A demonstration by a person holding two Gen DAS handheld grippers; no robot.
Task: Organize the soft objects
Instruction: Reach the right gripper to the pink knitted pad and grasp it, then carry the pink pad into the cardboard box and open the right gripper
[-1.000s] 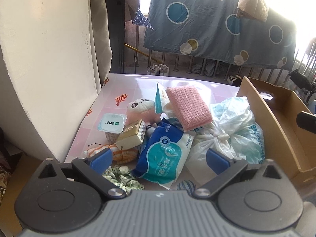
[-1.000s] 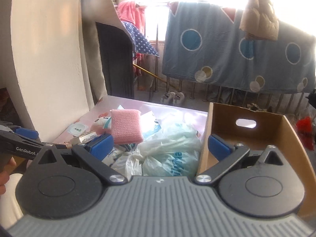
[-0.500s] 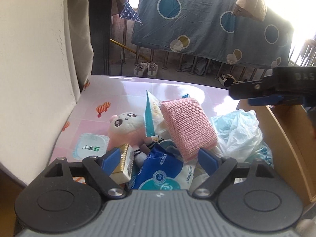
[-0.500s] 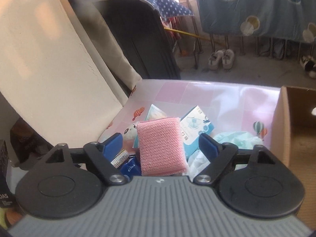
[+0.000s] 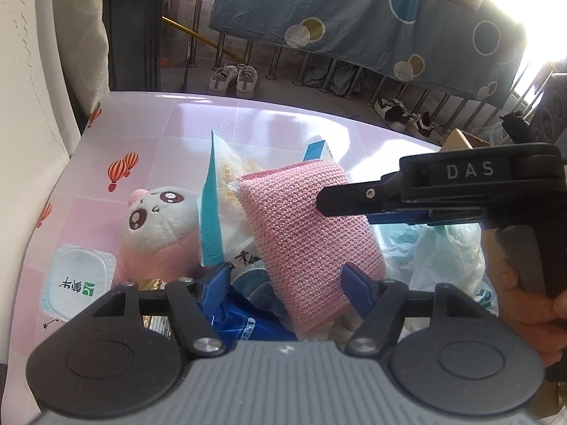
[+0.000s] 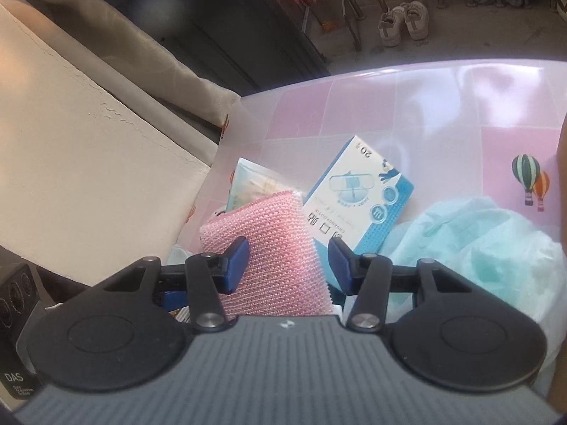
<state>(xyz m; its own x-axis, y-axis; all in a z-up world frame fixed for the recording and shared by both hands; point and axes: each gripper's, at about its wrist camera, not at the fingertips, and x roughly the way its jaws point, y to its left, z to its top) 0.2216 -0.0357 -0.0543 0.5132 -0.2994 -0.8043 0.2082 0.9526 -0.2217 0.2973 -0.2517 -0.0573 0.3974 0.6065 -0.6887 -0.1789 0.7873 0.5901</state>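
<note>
A pink knitted sponge (image 5: 304, 233) lies tilted on top of a pile of soft things on the pink table; it also shows in the right wrist view (image 6: 269, 248). My right gripper (image 6: 287, 258) is open, its blue pads on either side of the sponge's near part, reaching in from the right in the left wrist view (image 5: 354, 209). My left gripper (image 5: 285, 278) is open, low over the pile at the sponge's near end. A pink plush toy (image 5: 156, 226), a blue wipes pack (image 5: 244, 318) and pale plastic bags (image 6: 475, 244) lie around it.
A blue-and-white box (image 6: 358, 198) and a snack packet (image 5: 219, 194) lean behind the sponge. A sealed white cup (image 5: 76, 283) sits left of the plush. A cream wall (image 6: 71, 163) rises on the left. A cardboard box edge (image 5: 460, 140) shows at right.
Both grippers have moved forward and down onto the pile. The right gripper now straddles the pink sponge with narrower jaws; the left gripper has come closer to the sponge's near end.
</note>
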